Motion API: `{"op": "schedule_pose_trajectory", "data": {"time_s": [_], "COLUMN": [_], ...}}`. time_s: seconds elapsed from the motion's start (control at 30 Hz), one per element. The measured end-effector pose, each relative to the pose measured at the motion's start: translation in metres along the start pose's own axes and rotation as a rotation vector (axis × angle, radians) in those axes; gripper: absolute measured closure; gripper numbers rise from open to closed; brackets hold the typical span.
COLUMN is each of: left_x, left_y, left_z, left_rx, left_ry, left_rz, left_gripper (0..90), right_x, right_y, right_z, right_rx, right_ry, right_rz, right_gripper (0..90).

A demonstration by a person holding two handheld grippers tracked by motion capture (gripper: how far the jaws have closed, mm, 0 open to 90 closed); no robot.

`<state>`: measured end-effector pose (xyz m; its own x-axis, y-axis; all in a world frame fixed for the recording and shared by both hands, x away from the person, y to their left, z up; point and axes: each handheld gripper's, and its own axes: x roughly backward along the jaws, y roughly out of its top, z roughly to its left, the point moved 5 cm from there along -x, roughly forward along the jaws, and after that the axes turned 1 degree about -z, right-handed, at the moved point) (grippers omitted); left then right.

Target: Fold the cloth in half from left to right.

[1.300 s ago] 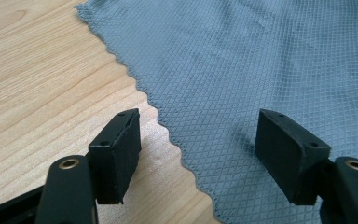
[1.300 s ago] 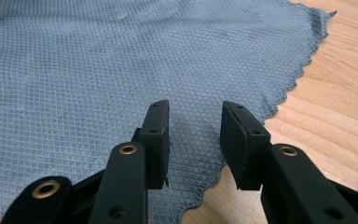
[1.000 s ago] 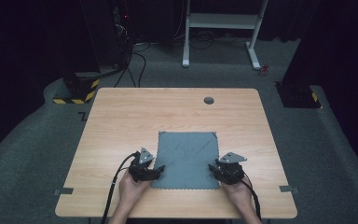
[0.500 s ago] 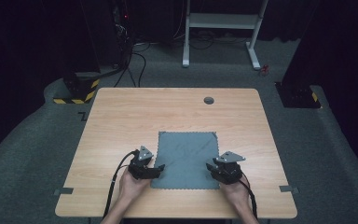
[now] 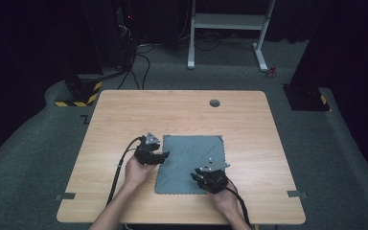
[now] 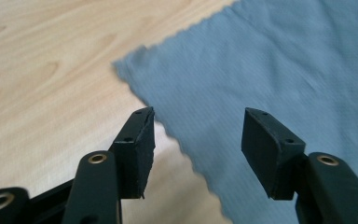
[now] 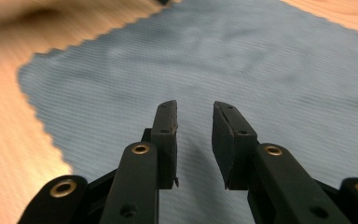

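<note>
In the high view we see a grey-blue cloth (image 5: 191, 163) lying flat on the wooden tabletop (image 5: 182, 112), in its near half and a little right of centre, its edges scalloped. The left tongs (image 5: 163, 155) sit at the cloth's left edge, roughly halfway along it, held in the person's left hand (image 5: 139, 170), with a black cable trailing back toward the near edge. The right tongs (image 5: 197, 176) are over the cloth's near right part, held in the right hand (image 5: 225, 199). A small dark round fitting (image 5: 214, 102) is set in the tabletop toward the far side, well apart from the cloth.

In the left gripper view we look along the left tongs (image 6: 198, 135) at the cloth (image 6: 279, 70), whose zigzag edge runs between the two black jaws. One jaw is over bare wood, the other over the fabric. The jaws have just been closing but stand clearly apart, and nothing is pinched between the pads.

In the right gripper view the right tongs (image 7: 195, 135) are over the cloth (image 7: 214, 56), which spreads out ahead with one corner off to the left, against the wood. These jaws have also just been closing; a narrow gap remains between them. We see no fold of fabric caught there, so they grip nothing.
</note>
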<state>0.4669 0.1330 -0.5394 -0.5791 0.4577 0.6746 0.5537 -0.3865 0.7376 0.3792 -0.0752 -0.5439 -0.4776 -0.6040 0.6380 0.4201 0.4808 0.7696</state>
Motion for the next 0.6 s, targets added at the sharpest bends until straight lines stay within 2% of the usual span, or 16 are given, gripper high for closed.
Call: {"op": "schedule_pose_trajectory", "data": {"time_s": [0.07,0.13,0.2,0.27,0.4,0.5,0.53,0.57,0.6], "left_x": [-0.006,-0.013,-0.019,-0.026,-0.034,-0.039,-0.04,-0.04,-0.04], "left_y": [0.006,0.011,0.016,0.018,0.02,0.019,0.02,0.021,0.022], "left_z": [0.002,0.002,0.002,0.002,0.004,0.009,0.011,0.014,0.016], "left_rx": [-0.01,0.003,-0.006,-0.016,-0.02,-0.024,-0.013,-0.008,-0.002], "left_ry": [0.022,0.029,0.039,0.05,0.067,0.079,0.076,0.084,0.111], "left_rz": [-0.006,-0.005,-0.006,0.011,0.003,0.033,0.033,0.038,0.044], "left_gripper": [44.6,44.4,45.1,46.8,50.6,50.6,50.0,49.7,49.7], "right_x": [-0.004,-0.007,-0.011,-0.015,-0.025,-0.03,-0.031,-0.032,-0.031], "right_y": [0.004,0.007,0.008,0.009,0.011,0.011,0.01,0.009,0.008], "right_z": [0.007,0.014,0.02,0.025,0.036,0.041,0.042,0.044,0.045], "right_rx": [0.018,0.03,0.046,0.049,0.066,0.104,0.113,0.12,0.133], "right_ry": [0.015,0.031,0.045,0.06,0.083,0.076,0.076,0.073,0.065], "right_rz": [-0.001,0.004,0.006,0.003,0.016,0.035,0.045,0.048,0.042], "right_gripper": [70.8,70.8,70.7,70.3,69.2,68.7,68.4,67.8,67.8]}}
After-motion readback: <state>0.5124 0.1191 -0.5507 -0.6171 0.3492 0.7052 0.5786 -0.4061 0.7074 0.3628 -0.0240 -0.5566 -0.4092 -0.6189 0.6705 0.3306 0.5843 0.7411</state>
